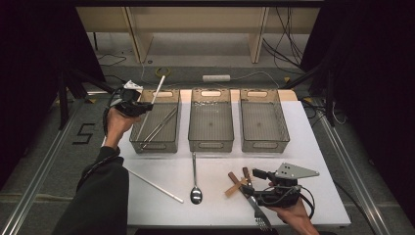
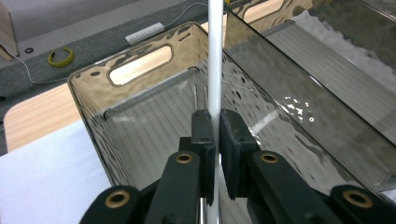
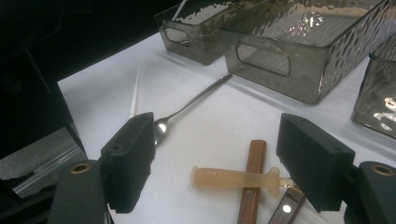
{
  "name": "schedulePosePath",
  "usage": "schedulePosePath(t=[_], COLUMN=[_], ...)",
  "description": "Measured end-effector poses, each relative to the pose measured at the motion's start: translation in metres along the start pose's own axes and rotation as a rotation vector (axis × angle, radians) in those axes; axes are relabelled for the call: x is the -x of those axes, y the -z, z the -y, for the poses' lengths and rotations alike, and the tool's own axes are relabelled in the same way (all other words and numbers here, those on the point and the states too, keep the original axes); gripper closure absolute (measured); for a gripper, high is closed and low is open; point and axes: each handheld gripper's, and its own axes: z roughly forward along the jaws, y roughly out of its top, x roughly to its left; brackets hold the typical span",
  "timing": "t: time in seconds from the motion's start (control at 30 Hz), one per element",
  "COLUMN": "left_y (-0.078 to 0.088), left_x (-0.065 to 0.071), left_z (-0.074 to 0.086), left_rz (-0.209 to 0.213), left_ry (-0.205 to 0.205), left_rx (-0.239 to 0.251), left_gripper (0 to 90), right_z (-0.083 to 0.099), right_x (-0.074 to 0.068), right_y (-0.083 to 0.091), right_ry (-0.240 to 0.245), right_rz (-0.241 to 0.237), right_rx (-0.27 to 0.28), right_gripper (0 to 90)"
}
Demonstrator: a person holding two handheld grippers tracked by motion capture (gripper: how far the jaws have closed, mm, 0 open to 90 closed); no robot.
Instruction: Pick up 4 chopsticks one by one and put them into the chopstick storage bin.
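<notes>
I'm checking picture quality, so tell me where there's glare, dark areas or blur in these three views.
High view: bright white table, surroundings nearly black. Left gripper view: the rippled left bin warps what lies behind it, glints on the next bin; white stick sharp. Right gripper view: dark left side, glare on the middle bin, near pads soft.

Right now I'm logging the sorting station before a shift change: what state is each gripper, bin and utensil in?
Left gripper: shut on white stick, over left bin.
Right gripper: open, above the crossed handles.
Left bin: holds long utensils.
Middle bin: looks empty.
Right bin: looks empty.
Spoon: flat on table.
Second white stick: flat on table.
Fork: on table.
</notes>
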Motion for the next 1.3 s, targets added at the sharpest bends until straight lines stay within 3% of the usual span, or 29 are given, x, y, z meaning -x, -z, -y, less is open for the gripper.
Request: schedulePosePath(t=[0.8, 0.9, 1.3], left_y=[-0.019, -0.022, -0.024], left_x=[-0.001, -0.001, -0.003], left_z=[0.022, 0.023, 0.025], left_rz=[-0.001, -0.001, -0.016], left_ry=[0.029, 0.018, 0.056], left_rx=[-0.078, -0.104, -0.114], left_gripper=[84.1, 84.0, 82.6], right_z=[0.000, 0.000, 0.001], right_x=[0.000, 0.000, 0.000], right_y=[0.000, 0.000, 0.000], right_ry=[0.003, 0.001, 0.000], right_rz=[0.001, 0.002, 0.003], right_rx=[-0.004, -0.004, -0.005], right_gripper=[29.1, 29.2, 29.2])
